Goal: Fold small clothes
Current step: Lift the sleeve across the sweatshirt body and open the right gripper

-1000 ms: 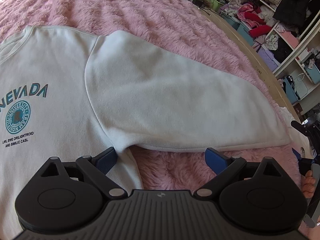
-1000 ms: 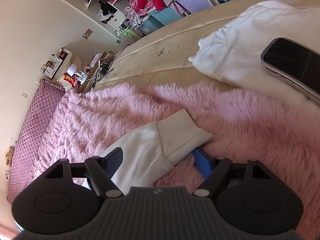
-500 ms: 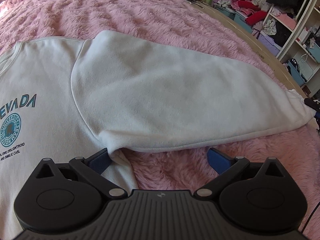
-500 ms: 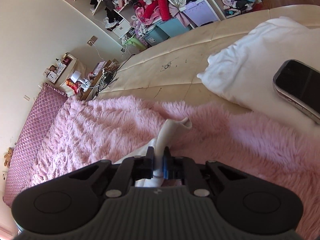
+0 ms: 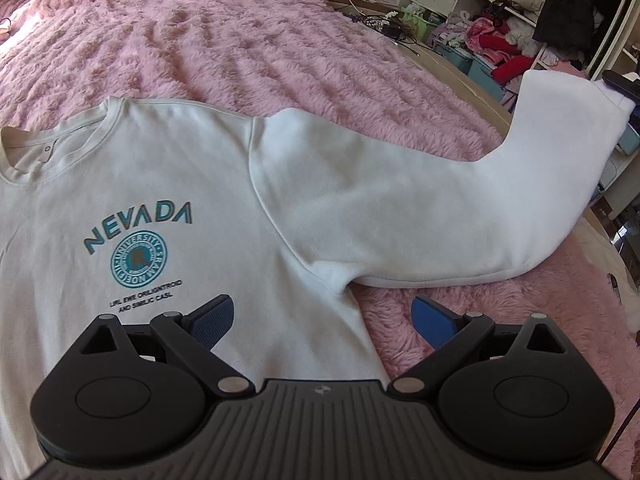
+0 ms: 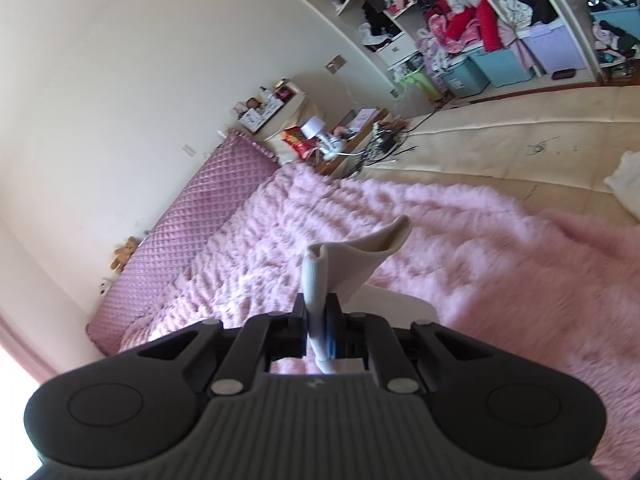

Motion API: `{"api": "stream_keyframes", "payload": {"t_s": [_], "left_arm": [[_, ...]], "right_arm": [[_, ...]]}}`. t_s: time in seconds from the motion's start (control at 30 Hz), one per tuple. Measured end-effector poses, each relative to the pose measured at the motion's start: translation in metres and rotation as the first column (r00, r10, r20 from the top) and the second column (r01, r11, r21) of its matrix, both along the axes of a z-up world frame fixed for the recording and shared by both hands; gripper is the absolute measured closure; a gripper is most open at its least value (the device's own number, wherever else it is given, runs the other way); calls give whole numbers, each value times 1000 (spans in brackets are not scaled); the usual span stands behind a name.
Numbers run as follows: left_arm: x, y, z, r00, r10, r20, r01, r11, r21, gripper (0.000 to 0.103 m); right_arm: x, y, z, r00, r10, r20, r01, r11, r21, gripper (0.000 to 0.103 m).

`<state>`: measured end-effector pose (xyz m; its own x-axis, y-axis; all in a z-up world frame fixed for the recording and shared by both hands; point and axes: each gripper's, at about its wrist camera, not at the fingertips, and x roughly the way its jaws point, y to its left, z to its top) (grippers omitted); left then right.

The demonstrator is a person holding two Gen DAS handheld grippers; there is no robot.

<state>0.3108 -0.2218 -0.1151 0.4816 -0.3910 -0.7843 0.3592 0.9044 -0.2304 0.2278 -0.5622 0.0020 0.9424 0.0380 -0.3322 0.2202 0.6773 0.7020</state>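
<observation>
Left wrist view: one white sweatshirt (image 5: 168, 184) lies flat, print side up, on one pink fluffy blanket (image 5: 240, 40) that covers the bed. Teal "NEVADA" print (image 5: 138, 226) and a round seal sit on the chest. One sleeve (image 5: 420, 208) runs out toward the blanket's right edge, and its far end is lifted off the blanket, cuff (image 5: 608, 96) up in the air at a dark gripper part at the frame's right edge. Left gripper (image 5: 324, 314) hovers over the sweatshirt's side near the armpit, jaws spread wide, nothing between them; two blue pads (image 5: 212, 318) visible, one over the shirt body, one over the blanket. Beyond the bed's right edge: cluttered shelves (image 5: 520, 8) full of clothes, a few blue bins, cables on a low stand.

Right wrist view: right gripper (image 6: 318, 320) is clamped tight on the sleeve cuff (image 6: 360, 252), fabric pinched between the two fingers and fanning out above them, held clear of the blanket (image 6: 500, 272). A white patch just behind the jaws is probably more of the sleeve, hard to tell. One purple quilted headboard (image 6: 200, 232) stands at the bed's far edge, one small teddy bear (image 6: 124, 254) beside it. One cluttered nightstand (image 6: 320, 136) near the wall, bare beige mattress (image 6: 520, 136) past the blanket's edge, shelves (image 6: 500, 20) at top right.
</observation>
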Motion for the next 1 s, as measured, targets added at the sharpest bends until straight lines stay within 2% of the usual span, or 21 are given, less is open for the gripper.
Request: {"api": "stream_keyframes", "payload": {"t_s": [0.2,0.4,0.53,0.73,0.83,0.87,0.93,1.0], "left_arm": [[-19,89,14,993,118,6,-118,993,-8,0],[-43,188,17,964,267,-19,-268,962,-49,0],[-57,255,17,929,370,-21,-371,925,-78,0],[-80,337,14,854,519,-30,-518,844,-142,0],[-86,366,8,825,563,-43,-560,805,-195,0],[-88,375,4,817,575,-51,-570,791,-220,0],[-92,386,0,810,583,-69,-577,770,-271,0],[-89,394,-5,814,573,-91,-567,752,-335,0]], "right_arm": [[34,108,22,979,190,70,-196,976,96,100],[62,235,20,934,346,88,-355,929,107,100],[73,328,-3,880,472,52,-474,871,129,100],[70,447,-57,786,614,-67,-611,789,61,99],[69,487,-96,738,657,-153,-664,747,5,89],[67,498,-111,719,670,-185,-681,732,2,76],[68,512,-137,673,701,-237,-717,697,25,62],[64,518,-150,640,718,-274,-737,674,44,62]]}}
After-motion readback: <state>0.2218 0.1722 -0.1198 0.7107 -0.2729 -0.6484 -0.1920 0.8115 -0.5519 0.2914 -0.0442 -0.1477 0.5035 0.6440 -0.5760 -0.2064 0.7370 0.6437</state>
